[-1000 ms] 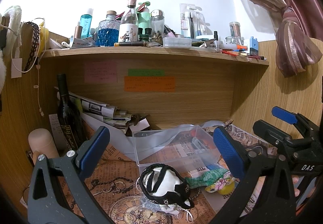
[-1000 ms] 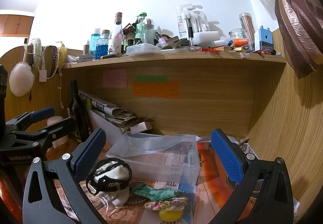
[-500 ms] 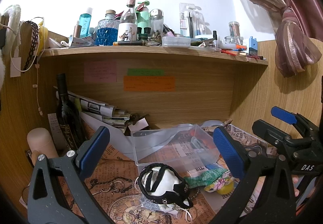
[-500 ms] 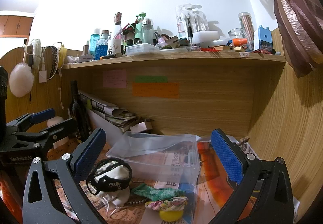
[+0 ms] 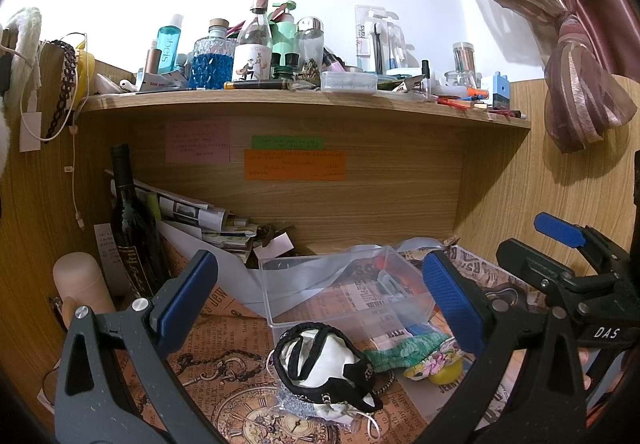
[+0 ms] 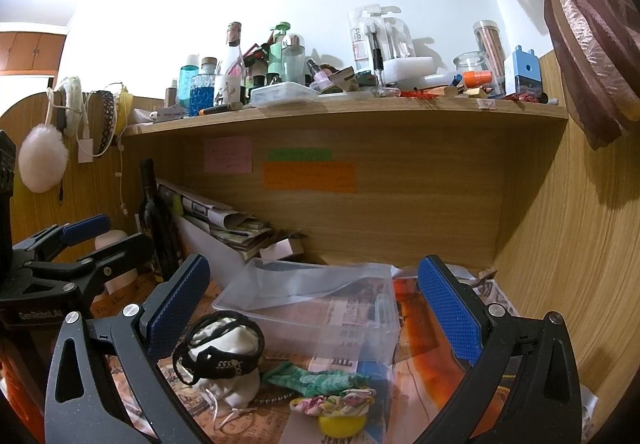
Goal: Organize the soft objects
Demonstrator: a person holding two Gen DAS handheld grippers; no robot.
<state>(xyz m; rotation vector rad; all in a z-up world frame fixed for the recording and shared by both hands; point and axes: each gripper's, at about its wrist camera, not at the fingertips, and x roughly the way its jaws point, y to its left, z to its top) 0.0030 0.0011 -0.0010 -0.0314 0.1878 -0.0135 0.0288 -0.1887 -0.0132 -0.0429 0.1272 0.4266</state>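
The right wrist view shows a fluffy white puff (image 6: 42, 163) hanging at the far left, which the left wrist view cuts off at its edge. The left gripper (image 5: 320, 296) and the right gripper (image 6: 314, 306) both hover level above the desk, side by side, jaws spread wide and holding nothing. Below them, just in front of a clear plastic box (image 5: 344, 292), lie a white pouch (image 5: 324, 368) wrapped in a black band, a green scrunchie (image 5: 404, 352) and a floral scrunchie (image 6: 334, 404).
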